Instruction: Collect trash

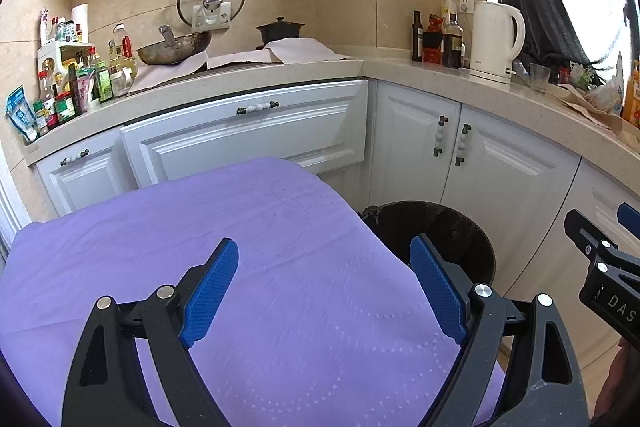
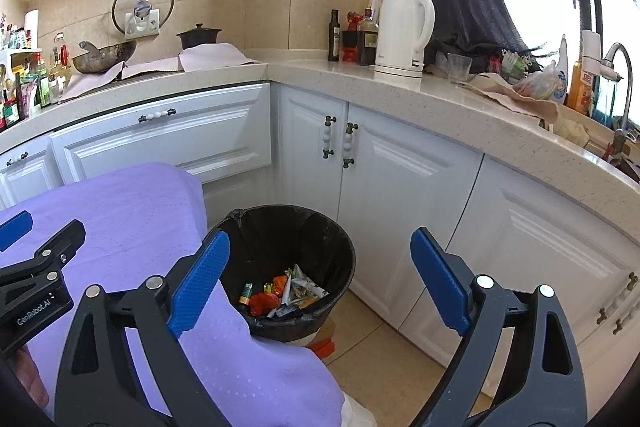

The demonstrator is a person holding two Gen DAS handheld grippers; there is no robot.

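Both tools hang over the corner of a small kitchen. The left gripper (image 1: 324, 291), black-framed with blue ribbed pads, hovers above a lilac embossed cloth (image 1: 200, 235) that covers a table, and its jaws stand spread wide with nothing between them. No earlier shot to compare, so that is all that can be said of it.

The right gripper (image 2: 320, 279), same black frame and blue pads, is also spread wide and empty, poised above the floor beside the table's edge. Between its fingers, further on, sits the round black bin with a black liner (image 2: 340, 247), standing on the tan tiled floor (image 2: 376, 355) just beside the draped cloth and near the white panelled cabinet doors (image 2: 400, 179).

And there is the trash: a heap of crumpled wrappers and scraps (image 2: 286, 293) lies at the bottom of the bin — red and orange pieces, a folded printed paper, a small green-labelled item. From the left wrist view only the bin's dark rim shows, past the cloth's corner.

Up on the speckled beige counter (image 2: 400, 83) stand a white electric kettle (image 2: 404, 31), dark glass bottles (image 2: 334, 35) beside it, and a clear plastic cup (image 2: 458, 65). A metal wok (image 1: 176, 47) rests on the stove to the left.
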